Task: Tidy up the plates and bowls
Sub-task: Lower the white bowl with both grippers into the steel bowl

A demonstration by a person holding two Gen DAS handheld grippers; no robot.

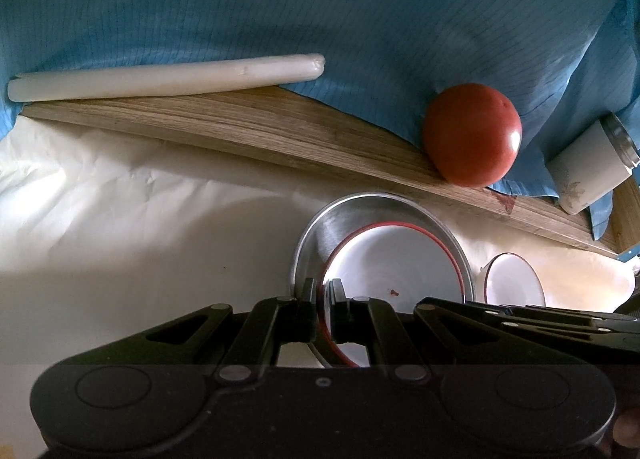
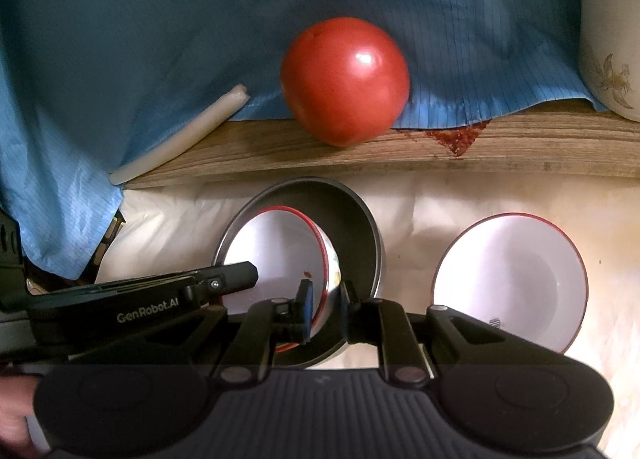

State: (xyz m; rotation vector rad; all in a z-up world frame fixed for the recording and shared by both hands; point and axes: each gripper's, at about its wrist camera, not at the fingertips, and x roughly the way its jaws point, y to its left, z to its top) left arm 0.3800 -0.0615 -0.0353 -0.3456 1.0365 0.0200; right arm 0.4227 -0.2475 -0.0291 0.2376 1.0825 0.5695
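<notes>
A white rod (image 1: pixel 164 77) lies at the far left on the wooden bench (image 1: pixel 240 127). The left tool (image 1: pixel 322 299) is clamped on the near rim of the red-rimmed plate (image 1: pixel 396 263), which rests tilted inside the metal pan (image 1: pixel 320 227). The right tool (image 2: pixel 326 301), jaws narrow, straddles both rims there; contact is unclear. Behind sits a tomato (image 2: pixel 344 81). A white bowl (image 2: pixel 508 279) stands apart at the right.

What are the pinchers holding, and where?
The left gripper pinches the white bowl by its red rim, inside the metal pan. The right gripper straddles the rim too; whether it squeezes is unclear.
</notes>
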